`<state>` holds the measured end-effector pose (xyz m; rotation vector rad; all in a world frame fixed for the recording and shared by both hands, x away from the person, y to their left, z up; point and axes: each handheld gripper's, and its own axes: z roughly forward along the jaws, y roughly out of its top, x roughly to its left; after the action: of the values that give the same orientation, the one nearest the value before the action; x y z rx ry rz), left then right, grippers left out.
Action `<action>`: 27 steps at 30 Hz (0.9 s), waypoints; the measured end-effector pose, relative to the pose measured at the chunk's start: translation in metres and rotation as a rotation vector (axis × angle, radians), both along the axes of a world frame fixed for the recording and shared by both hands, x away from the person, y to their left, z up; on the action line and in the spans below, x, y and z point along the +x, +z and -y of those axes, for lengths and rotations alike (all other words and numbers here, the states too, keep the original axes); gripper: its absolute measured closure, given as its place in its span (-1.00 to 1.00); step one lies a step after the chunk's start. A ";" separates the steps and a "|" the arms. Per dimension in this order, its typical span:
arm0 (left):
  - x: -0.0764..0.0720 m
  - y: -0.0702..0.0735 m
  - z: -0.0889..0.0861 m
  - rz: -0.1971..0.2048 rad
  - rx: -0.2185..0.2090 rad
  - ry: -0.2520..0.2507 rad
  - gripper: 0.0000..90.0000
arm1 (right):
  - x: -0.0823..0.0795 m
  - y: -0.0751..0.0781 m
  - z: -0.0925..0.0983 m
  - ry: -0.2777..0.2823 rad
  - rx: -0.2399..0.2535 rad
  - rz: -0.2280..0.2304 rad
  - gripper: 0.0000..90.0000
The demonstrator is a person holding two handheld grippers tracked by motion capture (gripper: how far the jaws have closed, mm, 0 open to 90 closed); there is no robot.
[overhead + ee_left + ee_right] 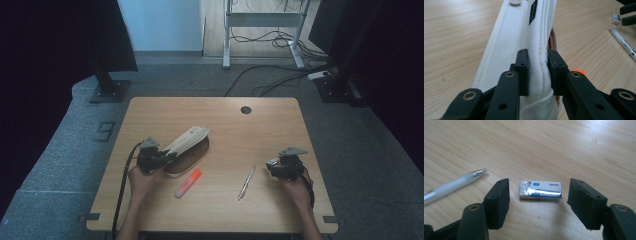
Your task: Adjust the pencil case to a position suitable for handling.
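The white canvas pencil case lies on the wooden table, left of the middle, slanting away from the person; its flap is lifted off a brown interior that shows under it in the high view. The left gripper pinches a fold of the white fabric at the near end, both fingers pressed into the cloth. A small dark label on the case is too blurred to read, and the far end of the case is cut off at the top of the left gripper view. An orange highlighter lies just in front of the case; in the left gripper view only a sliver of orange peeks from behind the right finger.

Toward the right, a silver-and-clear pen lies on the table between the highlighter and the right gripper. That gripper's fingers are spread wide on either side of a small white eraser, not touching it. The eraser's blue band reads "ERASER", partly lost in glare, with a small brand word upside down above it that I cannot read surely. The pen's rear end is cut off at the left edge of the right gripper view.
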<state>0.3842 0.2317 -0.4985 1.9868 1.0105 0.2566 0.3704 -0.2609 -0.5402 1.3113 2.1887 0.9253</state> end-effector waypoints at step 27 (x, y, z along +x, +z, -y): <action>0.000 0.000 -0.001 0.002 -0.001 -0.006 0.63 | 0.002 0.009 -0.004 -0.011 0.058 -0.017 0.06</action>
<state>0.3838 0.2327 -0.4988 1.9882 1.0025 0.2549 0.3724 -0.2570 -0.5312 1.3614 2.1807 0.9833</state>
